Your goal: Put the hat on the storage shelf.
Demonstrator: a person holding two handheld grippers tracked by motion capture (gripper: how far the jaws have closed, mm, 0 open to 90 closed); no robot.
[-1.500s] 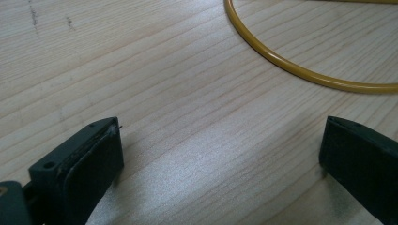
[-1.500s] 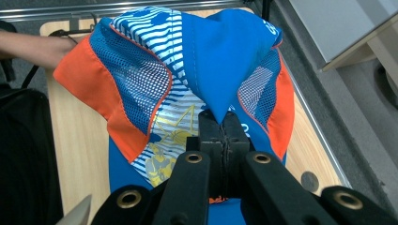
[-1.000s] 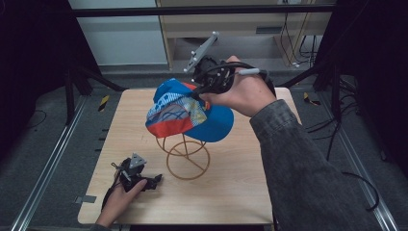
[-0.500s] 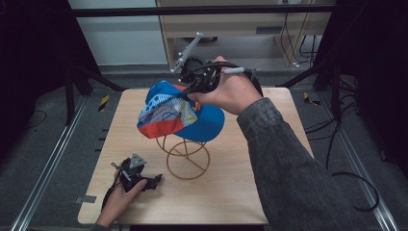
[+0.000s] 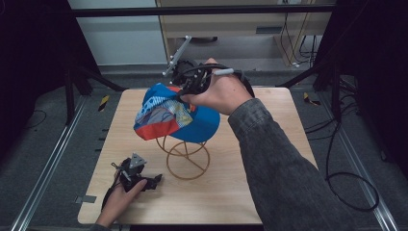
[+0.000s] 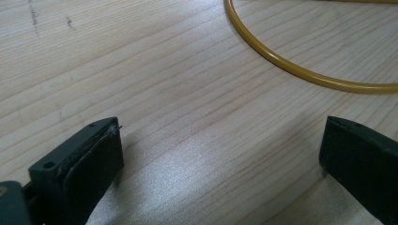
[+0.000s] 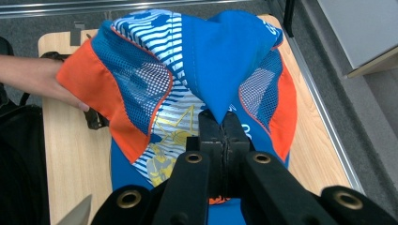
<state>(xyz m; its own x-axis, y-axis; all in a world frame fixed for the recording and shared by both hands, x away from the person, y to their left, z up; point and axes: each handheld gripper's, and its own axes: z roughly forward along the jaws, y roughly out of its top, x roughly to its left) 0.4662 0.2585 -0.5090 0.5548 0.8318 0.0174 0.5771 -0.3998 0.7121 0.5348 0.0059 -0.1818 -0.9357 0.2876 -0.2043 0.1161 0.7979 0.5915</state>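
High view: the right tool pinches a fold of the blue and orange cap, holding it over the yellow wire stand. The left tool rests on the bench, jaws wide apart and empty.
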